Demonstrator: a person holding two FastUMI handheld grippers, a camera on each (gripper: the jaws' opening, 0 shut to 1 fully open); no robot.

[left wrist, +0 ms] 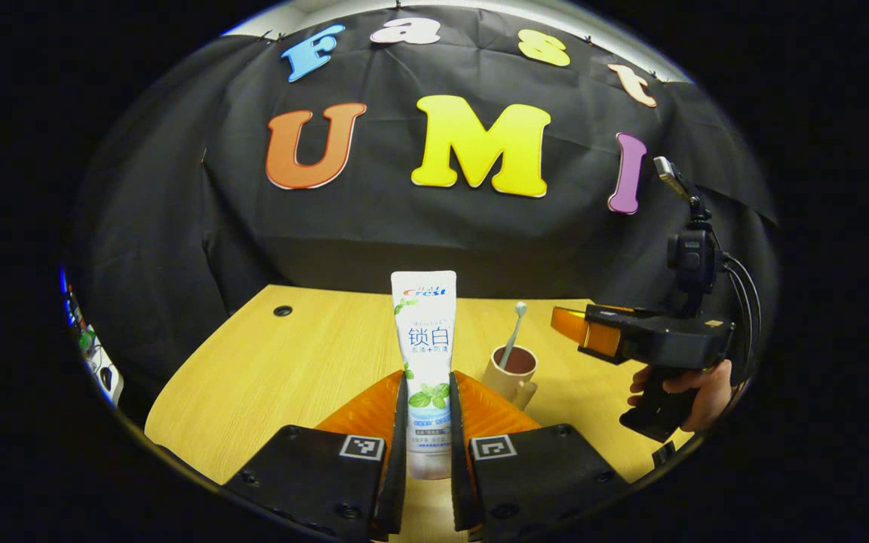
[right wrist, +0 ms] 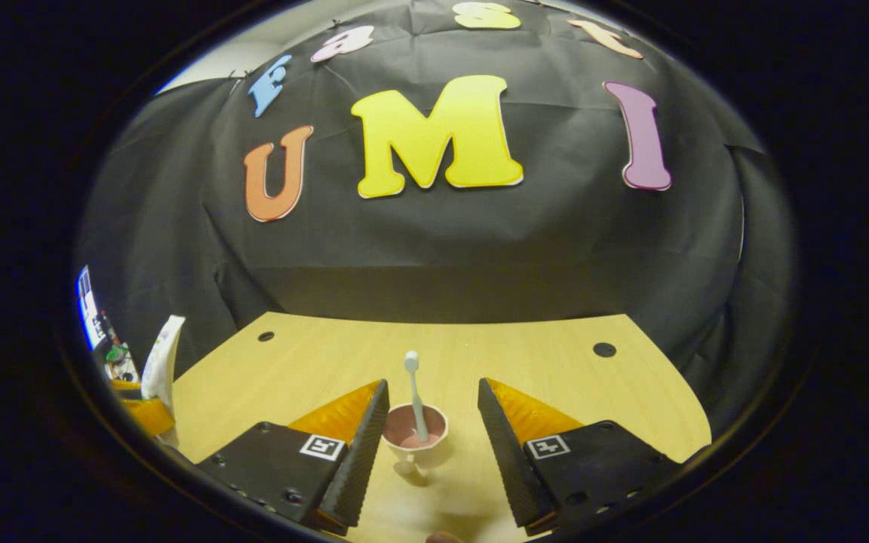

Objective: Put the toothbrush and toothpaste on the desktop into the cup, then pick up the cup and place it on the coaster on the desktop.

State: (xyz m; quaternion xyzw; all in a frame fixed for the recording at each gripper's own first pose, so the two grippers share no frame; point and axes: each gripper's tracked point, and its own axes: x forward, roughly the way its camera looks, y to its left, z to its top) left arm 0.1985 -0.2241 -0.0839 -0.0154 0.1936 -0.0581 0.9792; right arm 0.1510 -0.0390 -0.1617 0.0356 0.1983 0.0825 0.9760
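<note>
Clamped upright between both fingers of the left gripper [left wrist: 428, 430], the toothpaste [left wrist: 425, 362] stands with its long axis vertical, held above the desk [left wrist: 268, 369], while the cup [left wrist: 514, 373] sits ahead and slightly to its right, toothbrush [left wrist: 511, 335] already leaning inside. Right gripper [right wrist: 431, 430] hovers with fingers spread wide, empty, directly over the cup's near side. Its own view looks down into the cup's mouth, showing room beside the brush; the left gripper view shows the hand [left wrist: 695, 388] holding that gripper.
</note>
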